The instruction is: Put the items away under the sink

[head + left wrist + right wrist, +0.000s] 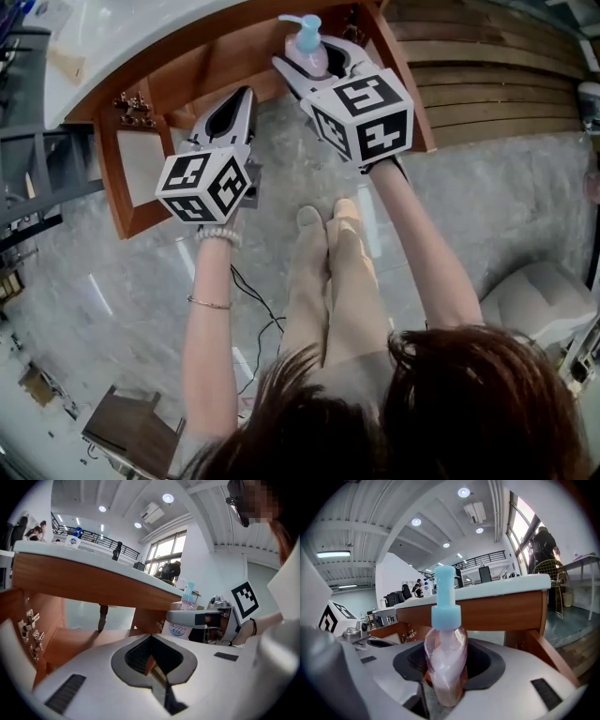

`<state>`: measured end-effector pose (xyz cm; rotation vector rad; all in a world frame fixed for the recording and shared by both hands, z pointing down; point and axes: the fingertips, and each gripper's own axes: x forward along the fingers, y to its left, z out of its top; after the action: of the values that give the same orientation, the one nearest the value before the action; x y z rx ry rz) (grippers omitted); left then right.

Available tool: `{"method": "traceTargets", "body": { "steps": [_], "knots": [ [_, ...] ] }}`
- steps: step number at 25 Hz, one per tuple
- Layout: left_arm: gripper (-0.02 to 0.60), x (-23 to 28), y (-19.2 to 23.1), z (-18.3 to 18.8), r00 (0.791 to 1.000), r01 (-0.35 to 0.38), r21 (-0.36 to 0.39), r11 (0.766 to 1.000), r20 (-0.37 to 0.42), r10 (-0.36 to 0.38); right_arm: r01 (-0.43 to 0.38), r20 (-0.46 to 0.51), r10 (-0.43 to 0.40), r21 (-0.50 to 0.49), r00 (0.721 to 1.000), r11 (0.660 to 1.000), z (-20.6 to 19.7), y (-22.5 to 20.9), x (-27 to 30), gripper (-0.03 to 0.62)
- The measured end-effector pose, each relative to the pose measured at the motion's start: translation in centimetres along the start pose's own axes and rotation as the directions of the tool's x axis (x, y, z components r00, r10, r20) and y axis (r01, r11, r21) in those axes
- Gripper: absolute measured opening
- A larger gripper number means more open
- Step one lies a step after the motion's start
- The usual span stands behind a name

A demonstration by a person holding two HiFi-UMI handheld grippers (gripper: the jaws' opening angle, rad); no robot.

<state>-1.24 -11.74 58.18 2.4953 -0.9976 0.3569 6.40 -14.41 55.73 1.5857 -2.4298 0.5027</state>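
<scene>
The right tongs point(317, 64) are clamped round the body of the pump bottle point(307, 42), holding it upright at the mouth of the open cabinet point(225, 66) beneath the worktop point(131, 37). The left tongs point(228, 117) are closed together with nothing in them, beside the open door point(131, 169). The likely trouble is that the bottle's tall top catches the cabinet's upper edge going in and tips the slick bottle out of the grip.
</scene>
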Motion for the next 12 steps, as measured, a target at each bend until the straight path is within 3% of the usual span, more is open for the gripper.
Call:
{"method": "traceTargets", "body": {
  "steps": [12],
  "knots": [
    [0.000,5.3,3.4,-4.3,0.999,0.032,0.019,0.999,0.027,-0.033,0.061,0.013,-0.061,-0.008,0.998,0.998,-5.6,-3.6,5.2,0.198]
  ]
}}
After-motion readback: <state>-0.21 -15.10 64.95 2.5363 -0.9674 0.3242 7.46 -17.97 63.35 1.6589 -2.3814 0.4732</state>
